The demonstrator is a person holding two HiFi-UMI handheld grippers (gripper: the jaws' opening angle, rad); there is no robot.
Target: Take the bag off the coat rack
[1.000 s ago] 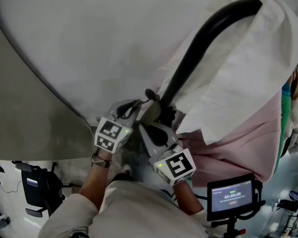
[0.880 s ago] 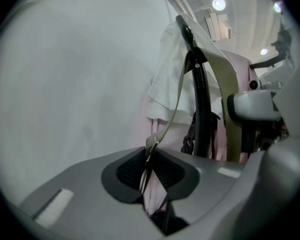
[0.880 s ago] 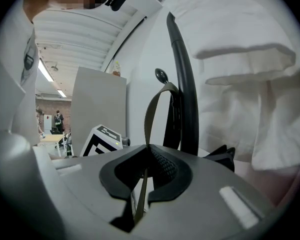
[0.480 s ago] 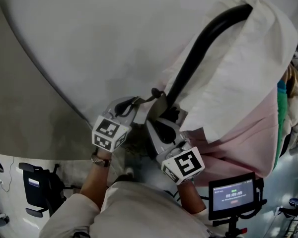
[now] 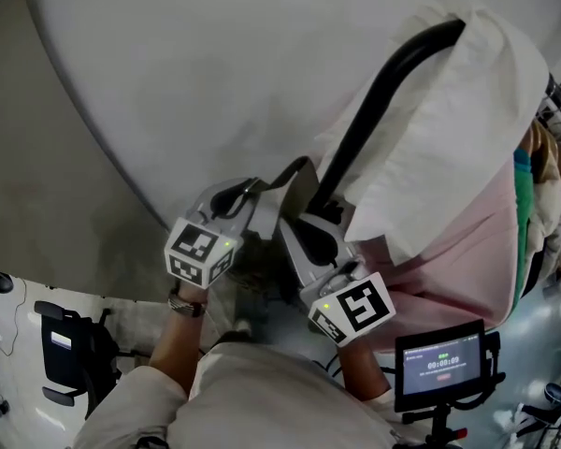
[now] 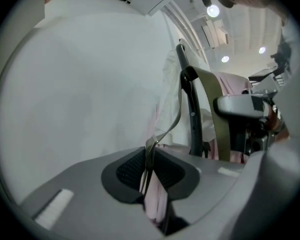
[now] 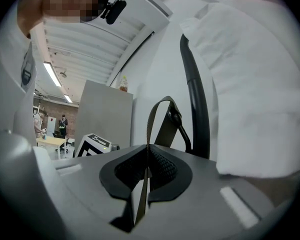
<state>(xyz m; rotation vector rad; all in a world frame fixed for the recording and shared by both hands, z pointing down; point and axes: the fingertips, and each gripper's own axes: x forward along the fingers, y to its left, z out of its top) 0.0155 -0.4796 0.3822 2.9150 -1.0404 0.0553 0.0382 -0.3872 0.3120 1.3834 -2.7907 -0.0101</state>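
Left tongs (image 6: 151, 156) clamp the strap (image 6: 216, 119) and a pink fold (image 6: 155, 204); right tongs (image 7: 146, 159) pinch the same olive strap. Both have risen, drawing its loop up beside the single black rack arm (image 5: 374, 101), so unhooking seems under way. One bag (image 5: 449, 260), seemingly pink, still hangs there under one white cloth (image 5: 449, 129).

Lab: strip lights (image 7: 52, 74), timer screen (image 5: 440, 369)

Left gripper (image 6: 150, 156), right gripper (image 7: 146, 164) side by side — fingers (image 7: 163, 168) seemingly clamped
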